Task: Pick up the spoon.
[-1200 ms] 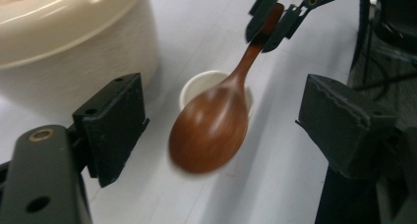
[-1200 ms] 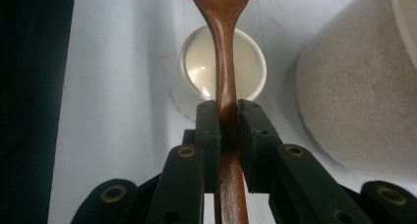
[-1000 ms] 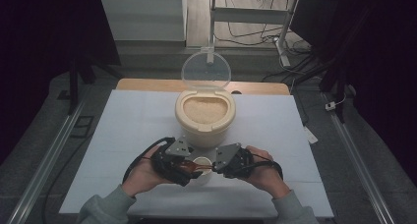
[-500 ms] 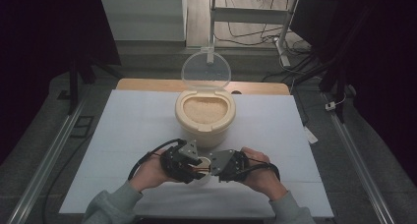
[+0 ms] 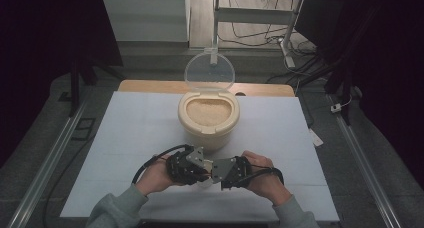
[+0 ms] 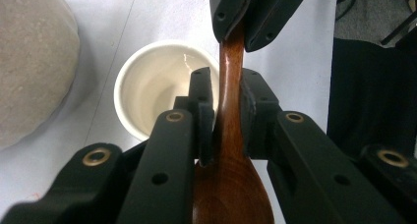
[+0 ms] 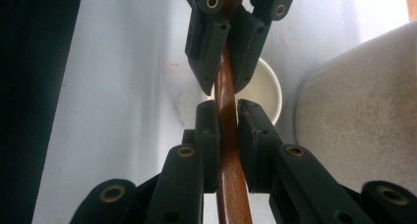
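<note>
Left gripper view, centre: a spoon (image 6: 230,150) is clamped by both hand-held grippers (image 5: 192,164) (image 5: 226,172) over a cup (image 6: 157,86); one release seems required next.

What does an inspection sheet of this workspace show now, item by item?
Surface: white table top, bare at the sides.
Job's things: beige container of rice, clear lid up; empty white cup; wooden spoon.
Clutter: nothing seen.
Grippers: left gripper and right gripper both clamp the spoon handle, above the cup.
Cables: black cable loops from the left gripper; floor wires behind.
Surroundings: dark, metal rails.
</note>
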Demonstrator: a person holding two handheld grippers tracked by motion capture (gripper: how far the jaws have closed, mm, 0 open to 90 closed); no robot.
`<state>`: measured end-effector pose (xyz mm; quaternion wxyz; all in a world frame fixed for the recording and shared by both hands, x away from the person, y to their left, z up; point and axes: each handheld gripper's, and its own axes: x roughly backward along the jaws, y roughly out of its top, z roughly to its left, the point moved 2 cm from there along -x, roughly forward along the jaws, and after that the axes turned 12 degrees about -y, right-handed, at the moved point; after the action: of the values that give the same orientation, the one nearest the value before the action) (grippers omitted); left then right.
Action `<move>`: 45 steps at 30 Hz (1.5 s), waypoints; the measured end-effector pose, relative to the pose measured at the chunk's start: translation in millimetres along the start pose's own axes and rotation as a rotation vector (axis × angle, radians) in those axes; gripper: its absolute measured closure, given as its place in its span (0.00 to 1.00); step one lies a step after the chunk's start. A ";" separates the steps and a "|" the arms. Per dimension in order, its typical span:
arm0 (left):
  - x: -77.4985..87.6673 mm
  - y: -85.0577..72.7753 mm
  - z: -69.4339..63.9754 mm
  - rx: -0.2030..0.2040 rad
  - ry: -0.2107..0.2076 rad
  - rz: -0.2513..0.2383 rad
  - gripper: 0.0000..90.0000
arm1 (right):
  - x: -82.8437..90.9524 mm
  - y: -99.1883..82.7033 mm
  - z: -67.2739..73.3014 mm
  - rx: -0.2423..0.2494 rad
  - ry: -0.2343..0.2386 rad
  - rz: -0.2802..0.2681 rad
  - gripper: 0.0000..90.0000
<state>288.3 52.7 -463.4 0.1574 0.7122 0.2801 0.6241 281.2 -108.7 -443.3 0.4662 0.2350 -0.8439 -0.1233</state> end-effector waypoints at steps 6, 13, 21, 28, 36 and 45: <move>2.9 -2.9 3.1 0.009 0.051 -0.033 0.88 | 10.3 -4.8 -12.1 -0.177 -0.077 -0.108 0.66; 10.4 -5.2 4.7 0.018 0.107 -0.093 0.88 | 27.5 -21.3 -28.9 -0.489 -0.162 -0.235 0.54; 16.2 -7.6 5.7 0.029 0.152 -0.155 0.88 | 39.1 -39.4 -40.1 -0.769 -0.237 -0.283 0.47; 21.6 -7.8 4.6 0.030 0.189 -0.211 0.88 | 42.7 -50.7 -42.3 -0.901 -0.249 -0.308 0.42; 24.4 -7.6 3.4 0.031 0.237 -0.265 0.88 | 36.8 -53.1 -39.0 -0.981 -0.257 -0.301 0.38; 23.1 -5.6 0.8 0.021 0.269 -0.297 0.88 | 24.8 -48.4 -34.3 -1.032 -0.235 -0.305 0.37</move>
<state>289.4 71.0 -448.3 0.2014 0.5748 0.4071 0.6807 312.5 -162.5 -427.6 0.4003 0.0800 -0.6767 -0.6127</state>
